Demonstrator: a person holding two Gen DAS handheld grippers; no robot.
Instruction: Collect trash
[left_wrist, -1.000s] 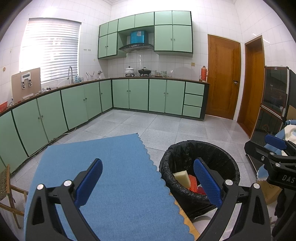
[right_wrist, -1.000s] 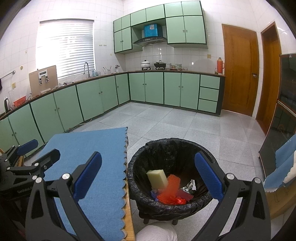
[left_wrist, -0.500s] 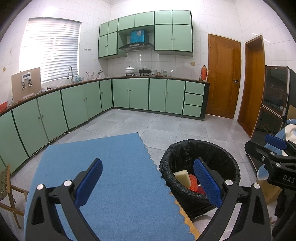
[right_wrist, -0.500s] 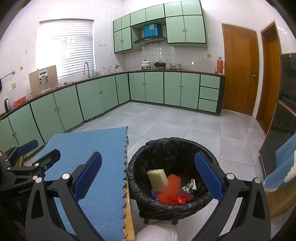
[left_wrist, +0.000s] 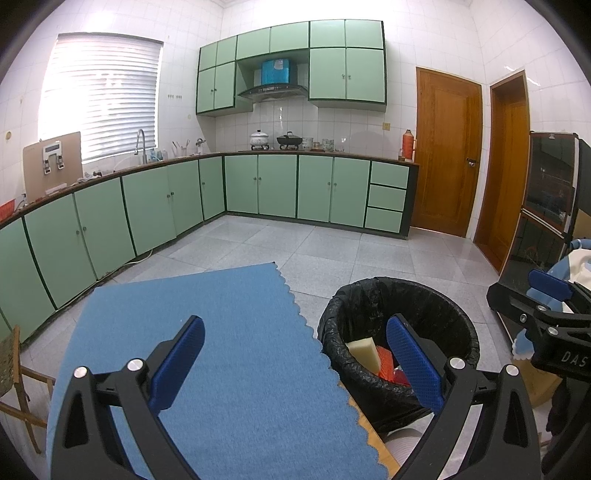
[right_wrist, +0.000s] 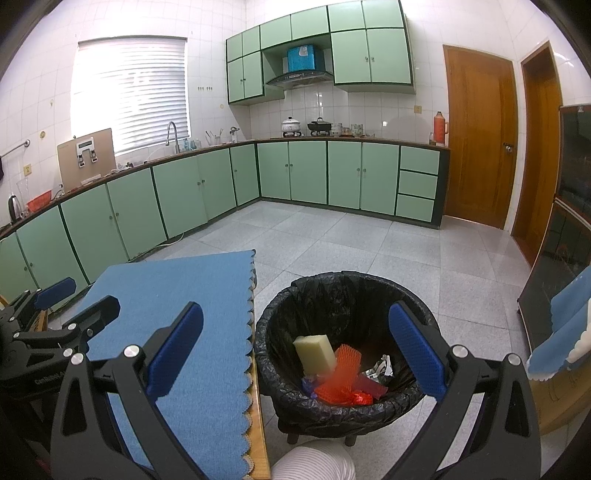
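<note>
Bin (right_wrist: 343, 406) right of cloth (right_wrist: 177, 350); sponge (right_wrist: 316, 352), net (right_wrist: 341, 374) inside bin.

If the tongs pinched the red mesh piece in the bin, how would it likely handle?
The red mesh piece looks like thin open netting, so it is probably floppy and would sag. It seems very light, propped against the yellow sponge block. Its holes might snag the crumpled foil beside it in the black-lined bin.

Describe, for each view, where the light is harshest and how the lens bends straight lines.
Left wrist view: the window blows out white, and the cabinets bow outward. Right wrist view: the same window glares, the door leans and curves, and dark corners ring the frame.
</note>
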